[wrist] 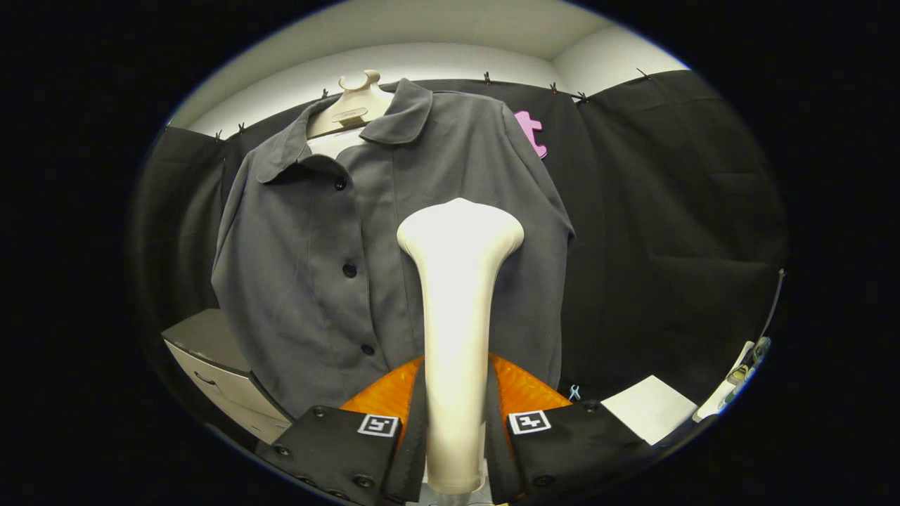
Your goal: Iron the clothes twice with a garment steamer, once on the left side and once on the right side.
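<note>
1. The hand-held gripper [455, 422] is clamping the garment steamer [457, 309], with both fingers [394, 393] pressing on the sides of its handle, one on each side.
2. The steamer's long axis is running straight ahead along the fingers, from the handle base between them up to the wide flared head, which is pointing away from the camera toward the shirt.
3. The steamer head is lying in front of the grey shirt [365, 246], on the panel to the right of the button row as seen here; whether the head is touching the cloth cannot be told.
4. The shirt is hanging upright on a pale mannequin form [355, 105], collar at the top, its button line running downward and leaning slightly toward the steamer at the bottom.
5. The shirt's right-hand edge is falling beside the steamer head, with the booth's black cloth wall [668, 232] spreading broadly beyond it.
6. A pink puzzle-shaped piece [531, 130] is peeking out on the wall just past the shirt's shoulder.
7. A pale cabinet [211, 365] is standing low beside the shirt's left hem, crowding that side.
8. A white sheet [650, 407] is lying low to the right of the fingers.
</note>
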### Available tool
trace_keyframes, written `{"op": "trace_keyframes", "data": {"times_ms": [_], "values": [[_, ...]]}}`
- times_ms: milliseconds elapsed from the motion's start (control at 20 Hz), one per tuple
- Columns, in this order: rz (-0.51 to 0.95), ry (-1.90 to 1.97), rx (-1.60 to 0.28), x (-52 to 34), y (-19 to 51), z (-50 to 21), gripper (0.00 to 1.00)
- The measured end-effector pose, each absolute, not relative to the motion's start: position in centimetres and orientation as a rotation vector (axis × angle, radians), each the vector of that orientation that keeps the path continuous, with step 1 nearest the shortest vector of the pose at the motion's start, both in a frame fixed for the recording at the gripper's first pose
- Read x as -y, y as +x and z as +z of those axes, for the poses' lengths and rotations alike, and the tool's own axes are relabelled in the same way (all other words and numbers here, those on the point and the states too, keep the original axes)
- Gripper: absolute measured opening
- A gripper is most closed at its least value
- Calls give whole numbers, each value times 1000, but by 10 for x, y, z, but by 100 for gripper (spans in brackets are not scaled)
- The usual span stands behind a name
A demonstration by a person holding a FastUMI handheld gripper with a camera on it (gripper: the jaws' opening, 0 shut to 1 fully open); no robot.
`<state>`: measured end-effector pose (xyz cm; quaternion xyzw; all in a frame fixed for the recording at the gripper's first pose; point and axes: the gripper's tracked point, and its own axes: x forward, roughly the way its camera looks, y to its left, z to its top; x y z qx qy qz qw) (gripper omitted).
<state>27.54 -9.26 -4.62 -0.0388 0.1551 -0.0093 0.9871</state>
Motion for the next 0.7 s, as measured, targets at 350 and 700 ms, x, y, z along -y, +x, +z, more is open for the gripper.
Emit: {"op": "trace_keyframes", "data": {"times_ms": [350, 700], "values": [[-25, -83, -347, 96, 265, -72, 43], [-42, -79, -400, 103, 254, -104, 43]]}}
